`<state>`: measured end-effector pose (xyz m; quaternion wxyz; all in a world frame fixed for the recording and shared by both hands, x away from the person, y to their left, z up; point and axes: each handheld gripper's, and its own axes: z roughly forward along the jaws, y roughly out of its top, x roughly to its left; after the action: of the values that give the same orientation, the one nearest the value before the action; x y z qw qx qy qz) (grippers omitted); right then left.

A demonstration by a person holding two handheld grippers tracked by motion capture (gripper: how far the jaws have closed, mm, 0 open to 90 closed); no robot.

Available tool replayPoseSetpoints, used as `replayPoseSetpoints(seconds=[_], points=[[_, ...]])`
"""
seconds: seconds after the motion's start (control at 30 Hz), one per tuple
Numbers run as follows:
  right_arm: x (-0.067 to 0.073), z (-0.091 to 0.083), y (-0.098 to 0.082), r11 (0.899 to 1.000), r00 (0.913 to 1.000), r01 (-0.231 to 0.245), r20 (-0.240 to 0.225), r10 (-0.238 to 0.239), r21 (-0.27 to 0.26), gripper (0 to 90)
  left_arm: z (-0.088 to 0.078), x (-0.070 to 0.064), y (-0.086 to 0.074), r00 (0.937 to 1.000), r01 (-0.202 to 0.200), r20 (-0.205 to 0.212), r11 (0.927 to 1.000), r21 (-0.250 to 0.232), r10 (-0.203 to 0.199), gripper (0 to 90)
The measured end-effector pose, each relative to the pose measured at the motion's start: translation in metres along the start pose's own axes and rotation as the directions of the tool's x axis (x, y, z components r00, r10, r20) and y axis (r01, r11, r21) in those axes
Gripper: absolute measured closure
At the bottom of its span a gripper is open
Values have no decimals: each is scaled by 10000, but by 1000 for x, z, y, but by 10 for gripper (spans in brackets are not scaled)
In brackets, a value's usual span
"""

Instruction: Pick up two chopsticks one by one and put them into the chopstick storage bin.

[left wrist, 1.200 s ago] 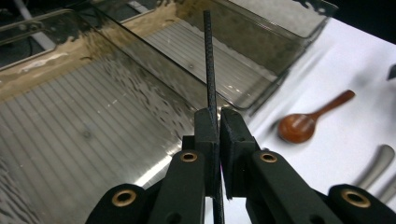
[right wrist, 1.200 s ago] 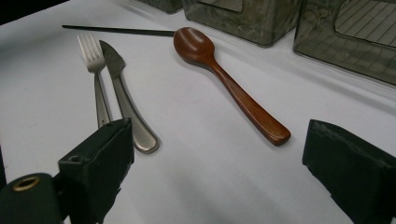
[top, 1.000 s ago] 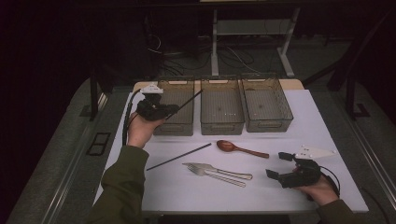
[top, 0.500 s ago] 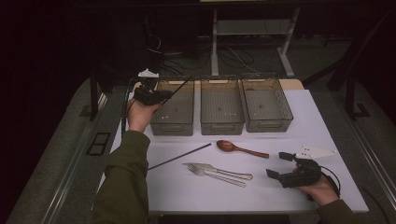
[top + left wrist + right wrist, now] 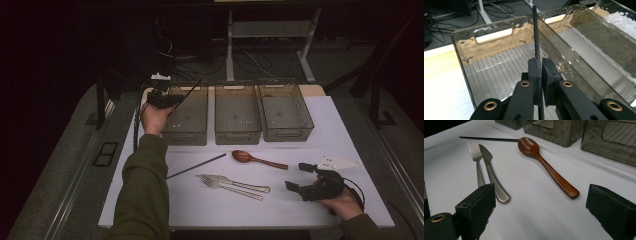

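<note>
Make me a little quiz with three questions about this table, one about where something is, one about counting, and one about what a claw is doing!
1. Where is the wooden spoon?
A. inside the middle bin
B. on the white table top, in front of the bins
C. in the right claw

2. How many see-through bins stand in the row?
A. two
B. three
C. five

3. What is the left claw doing?
A. pinching a thin black stick over the left bin
B. standing wide open over the fork
C. holding the knife

Answers:
1. B, the spoon lies flat on the white top, between the bins and the fork.
2. B, the left bin, the middle bin and the right bin stand side by side.
3. A, its jaws are shut on the stick above the left bin, while the right claw is open and empty.
</note>
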<state>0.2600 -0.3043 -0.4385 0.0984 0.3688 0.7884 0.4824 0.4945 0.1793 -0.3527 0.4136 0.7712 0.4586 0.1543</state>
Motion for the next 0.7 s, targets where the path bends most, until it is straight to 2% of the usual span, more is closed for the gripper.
replayPoseSetpoints(seconds=[0.2,0.43,0.5,0.57,0.7], points=[[0,-1,0,10000,10000,-22,-27,22,-2,84,13,0,-4,9997,214,-96,9993,311,-211,854],[0,-1,0,10000,10000,-13,-38,13,3,84,24,-2,-7,9999,130,-110,9983,560,-124,853],[0,-1,0,10000,10000,-19,-38,19,-1,84,26,-3,-8,9997,72,-250,9976,685,-55,846],[0,-1,0,10000,10000,-16,-42,16,-9,84,26,-3,-8,9993,45,-369,9978,665,-20,835],[0,-1,0,10000,10000,-16,-40,16,-15,84,25,-4,-7,9995,-75,-309,9983,578,93,786]])
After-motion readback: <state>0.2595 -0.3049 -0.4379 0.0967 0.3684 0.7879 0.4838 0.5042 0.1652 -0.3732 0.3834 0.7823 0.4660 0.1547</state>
